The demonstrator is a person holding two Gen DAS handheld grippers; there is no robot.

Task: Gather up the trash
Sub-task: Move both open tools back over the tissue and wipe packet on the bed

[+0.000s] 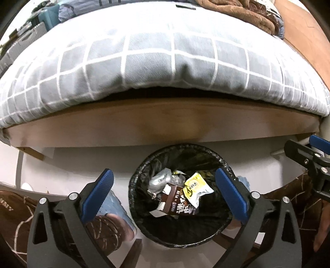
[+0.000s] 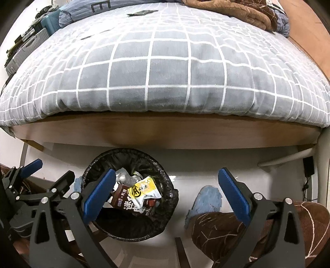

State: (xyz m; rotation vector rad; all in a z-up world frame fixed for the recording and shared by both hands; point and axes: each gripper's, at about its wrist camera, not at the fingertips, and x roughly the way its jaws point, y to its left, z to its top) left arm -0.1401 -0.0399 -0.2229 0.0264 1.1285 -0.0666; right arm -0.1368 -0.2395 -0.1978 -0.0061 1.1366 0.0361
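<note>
Grey checks, brown wood, black bin

Grey quilt (image 2: 165, 68) with white grid, upper frame; black-lined bin (image 1: 144, 228) holds yellow wrapper (image 1: 195, 186) and brown carton (image 1: 175, 204); blue gripper pads (image 1: 99, 192).

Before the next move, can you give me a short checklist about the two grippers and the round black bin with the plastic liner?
1. Left gripper open and empty: ok, nothing between its blue pads.
2. Right gripper open and empty: ok.
3. Round black bin with plastic liner upright beside the wooden bed frame: ok.
4. Trash inside the bin, brown drink carton and yellow wrapper: ok, both lie below the rim.
5. More trash on the grey checked bedcover: not ok, small dark scraps remain.
6. Floor trash behind the fingers: cannot tell.
</note>
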